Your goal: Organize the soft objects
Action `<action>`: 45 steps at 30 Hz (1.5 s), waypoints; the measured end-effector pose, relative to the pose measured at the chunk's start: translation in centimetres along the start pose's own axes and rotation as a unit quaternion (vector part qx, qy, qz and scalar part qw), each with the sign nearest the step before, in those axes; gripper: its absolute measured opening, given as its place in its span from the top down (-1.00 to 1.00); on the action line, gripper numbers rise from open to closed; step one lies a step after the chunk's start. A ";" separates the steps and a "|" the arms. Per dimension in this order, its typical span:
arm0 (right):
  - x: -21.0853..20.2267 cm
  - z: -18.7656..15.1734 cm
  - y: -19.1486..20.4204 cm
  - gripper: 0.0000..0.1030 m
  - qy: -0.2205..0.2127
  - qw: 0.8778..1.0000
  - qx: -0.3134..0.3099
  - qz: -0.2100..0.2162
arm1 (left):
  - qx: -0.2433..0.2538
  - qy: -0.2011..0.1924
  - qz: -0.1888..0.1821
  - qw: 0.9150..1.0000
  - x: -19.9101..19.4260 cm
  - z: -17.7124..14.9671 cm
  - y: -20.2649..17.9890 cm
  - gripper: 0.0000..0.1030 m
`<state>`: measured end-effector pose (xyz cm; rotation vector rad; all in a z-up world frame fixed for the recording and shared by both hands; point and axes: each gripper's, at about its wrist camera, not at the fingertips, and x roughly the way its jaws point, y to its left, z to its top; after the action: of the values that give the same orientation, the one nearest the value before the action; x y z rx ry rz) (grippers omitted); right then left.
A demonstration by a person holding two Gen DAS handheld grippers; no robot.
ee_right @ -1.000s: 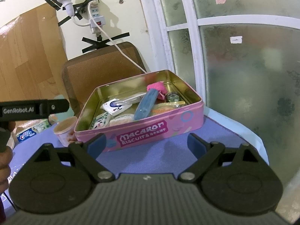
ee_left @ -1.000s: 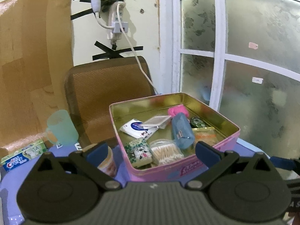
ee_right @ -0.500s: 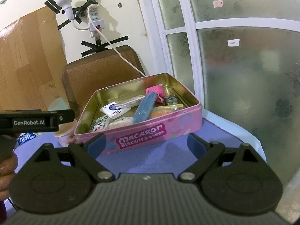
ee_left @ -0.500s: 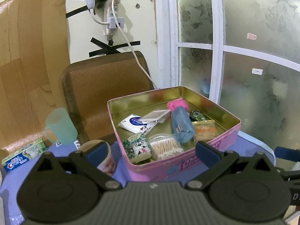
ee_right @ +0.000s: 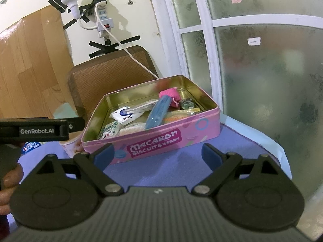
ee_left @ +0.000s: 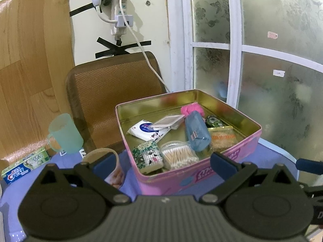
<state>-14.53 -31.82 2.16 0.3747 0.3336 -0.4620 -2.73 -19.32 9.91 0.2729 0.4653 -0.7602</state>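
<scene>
Table with purple cloth (ee_right: pixel 181 157) bearing an open pink biscuit tin (ee_right: pixel 153 139), lid absent, which holds all the small items in view. Left gripper (ee_left: pixel 161 159) and right gripper (ee_right: pixel 158 153) both hover short of the tin's near wall, fingers spread wide, nothing between them. Inside the tin, largest to smallest: a blue pouch (ee_left: pixel 196 131) lying lengthwise at centre, probably soft, light and compressible, best pinched across its middle; a white tissue packet (ee_left: pixel 144 129) toward the left rear, partly under a flat clear sleeve (ee_left: pixel 168 122), pliant and likely slippery in its film; a green patterned packet (ee_left: pixel 148 157) at the front left corner; a tub of cotton swabs (ee_left: pixel 178 155) just beside it, stiffer-walled; an orange sachet (ee_left: pixel 222 137) at right; a pink fluffy piece (ee_left: pixel 191 109) at the rear, touching the pouch's far end, very light, apt to deform under the pads
</scene>
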 end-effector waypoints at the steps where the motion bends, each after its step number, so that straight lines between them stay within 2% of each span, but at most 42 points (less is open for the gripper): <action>1: 0.0 0.0 0.1 -0.84 0.000 1.000 0.000 0.000 | 0.001 -0.001 0.001 1.000 0.0 0.0 0.0 -1.00; 8: -0.2 0.0 0.4 -0.84 -0.002 1.000 -0.002 0.002 | 0.006 -0.018 0.020 1.000 -0.5 0.0 -0.2 -1.00; 19: -0.2 -0.1 0.6 -0.84 -0.001 1.000 -0.005 0.004 | -0.005 -0.022 0.013 1.000 -0.8 0.1 0.3 -1.00; 29: -0.3 -0.2 1.2 -0.85 0.002 1.000 -0.010 0.017 | -0.014 -0.009 -0.002 1.000 -0.3 0.1 0.5 -1.00; 45: -0.1 -0.2 1.4 -0.84 0.003 1.000 -0.013 0.024 | -0.002 -0.006 0.009 1.000 -0.1 0.0 0.0 -1.00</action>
<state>-13.98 -30.50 2.46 0.3580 0.3354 -0.4101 -2.82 -19.22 9.96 0.2681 0.4521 -0.7431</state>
